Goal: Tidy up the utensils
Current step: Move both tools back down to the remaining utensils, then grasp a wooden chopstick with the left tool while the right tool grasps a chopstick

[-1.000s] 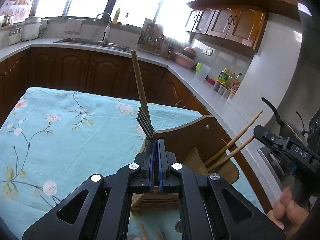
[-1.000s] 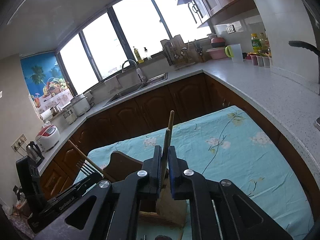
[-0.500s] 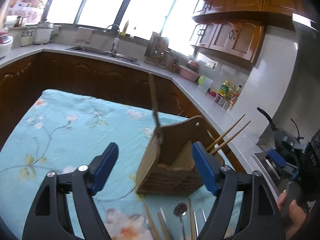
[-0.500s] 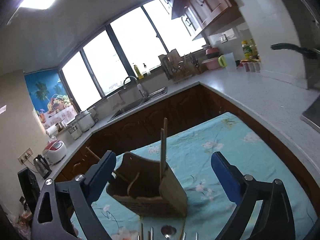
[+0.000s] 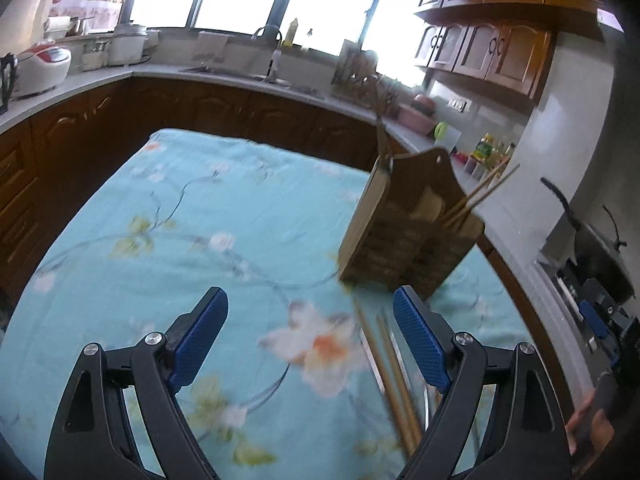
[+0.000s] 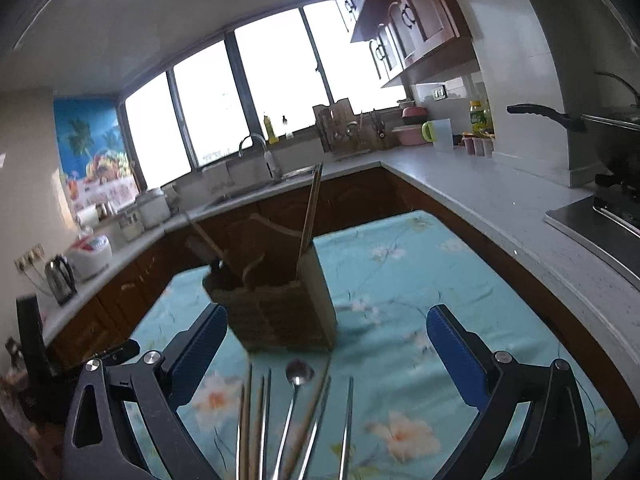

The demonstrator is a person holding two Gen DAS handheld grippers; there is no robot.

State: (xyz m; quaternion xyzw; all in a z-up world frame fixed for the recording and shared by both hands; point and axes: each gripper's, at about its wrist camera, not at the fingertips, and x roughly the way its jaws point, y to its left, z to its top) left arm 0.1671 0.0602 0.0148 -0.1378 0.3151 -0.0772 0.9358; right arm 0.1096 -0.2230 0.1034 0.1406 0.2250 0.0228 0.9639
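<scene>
A wooden utensil holder (image 5: 408, 236) (image 6: 276, 308) stands on the floral tablecloth. A wooden-handled fork (image 5: 380, 136) stands in its left slot and a pair of wooden chopsticks (image 5: 484, 194) (image 6: 310, 212) in its right slot. My left gripper (image 5: 310, 340) is open and empty, pulled back in front of the holder. My right gripper (image 6: 332, 352) is open and empty too. Loose chopsticks (image 5: 394, 368) lie on the cloth near the left gripper. A metal spoon (image 6: 294, 384), metal chopsticks (image 6: 346, 424) and wooden chopsticks (image 6: 244, 424) lie between the right fingers.
The table (image 5: 180, 220) has a turquoise floral cloth. Dark wood cabinets and a grey counter (image 6: 500, 188) run around it. A pan (image 5: 600, 248) sits on the stove at the right. A sink with a tap (image 6: 260, 160) is at the back.
Both grippers have opened, released the fork and chopsticks into the holder, and pulled back and down toward the table. The loose utensils on the cloth have come into view.
</scene>
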